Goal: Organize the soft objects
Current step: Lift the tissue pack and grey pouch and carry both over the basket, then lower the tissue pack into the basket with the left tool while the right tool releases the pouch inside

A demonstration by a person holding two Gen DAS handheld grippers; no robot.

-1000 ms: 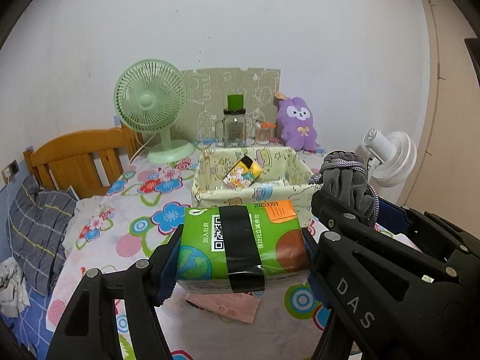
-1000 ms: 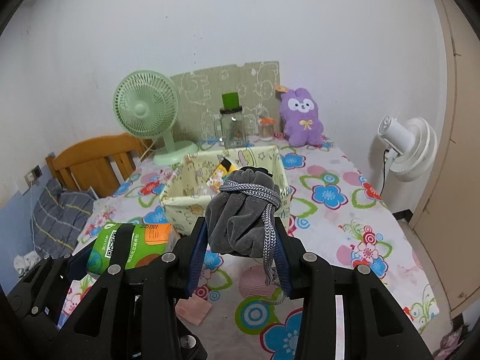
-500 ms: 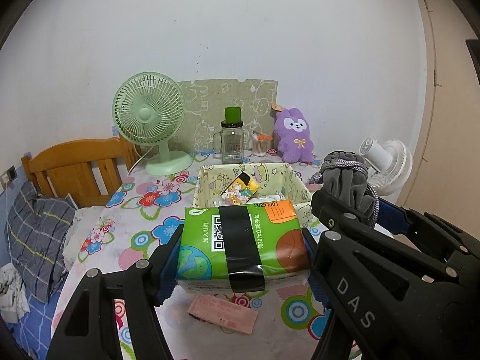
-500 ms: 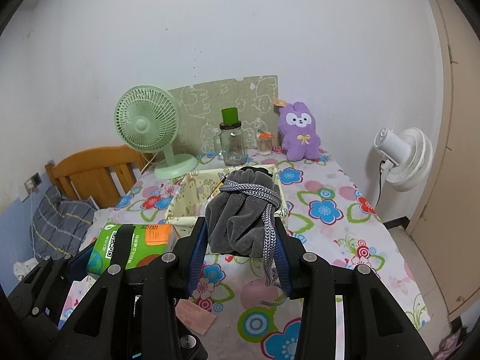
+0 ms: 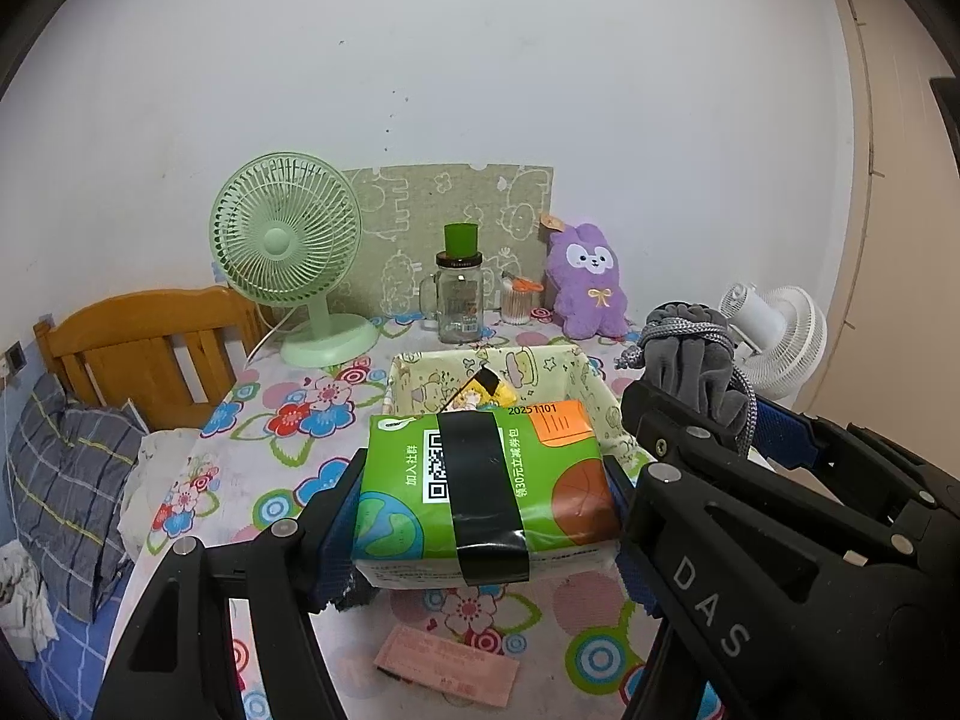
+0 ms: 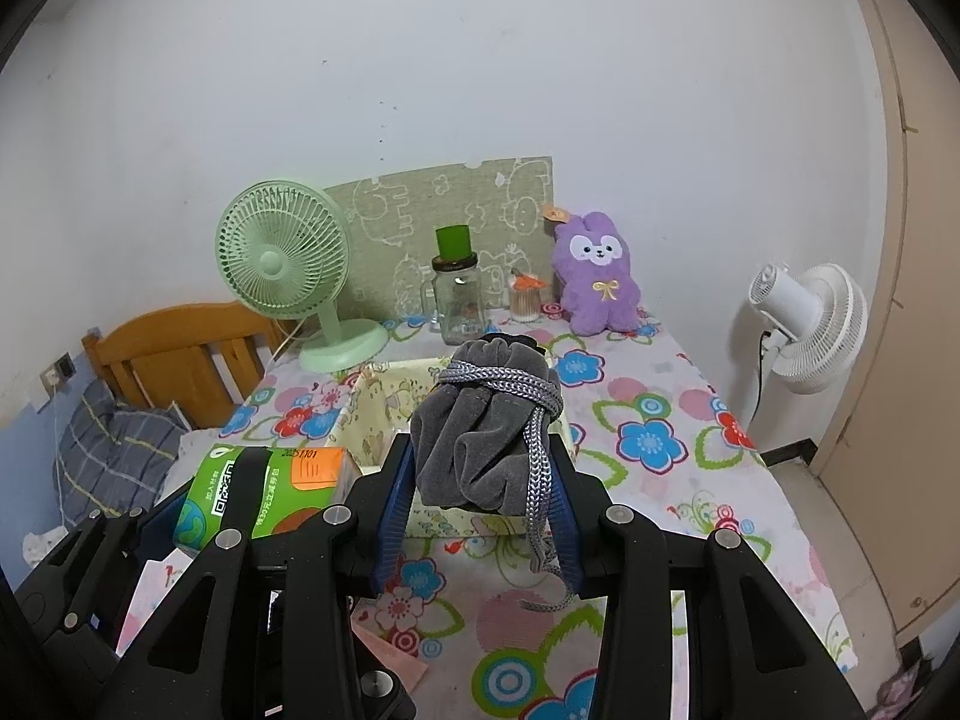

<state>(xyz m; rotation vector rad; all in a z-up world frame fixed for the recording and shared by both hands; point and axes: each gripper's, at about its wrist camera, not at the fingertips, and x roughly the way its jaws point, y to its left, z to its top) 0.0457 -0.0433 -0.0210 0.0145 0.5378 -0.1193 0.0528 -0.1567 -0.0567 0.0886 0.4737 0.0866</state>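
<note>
Showing a pink slip (image 5: 447, 667) whole, unlike the right wrist view.

A green fan (image 6: 282, 267) stands at the back of the counter (image 6: 660, 414), which has a flowery cloth on it. Near the fan is a glass jar (image 6: 459, 300) with a green lid. A green board with animal drawings (image 6: 444, 222) leans on the wall behind them. A white fan (image 6: 810, 324) stands off to the right. A wooden chair (image 6: 180, 354) is on the left, with a striped cloth (image 6: 114, 450) beside it.
</note>
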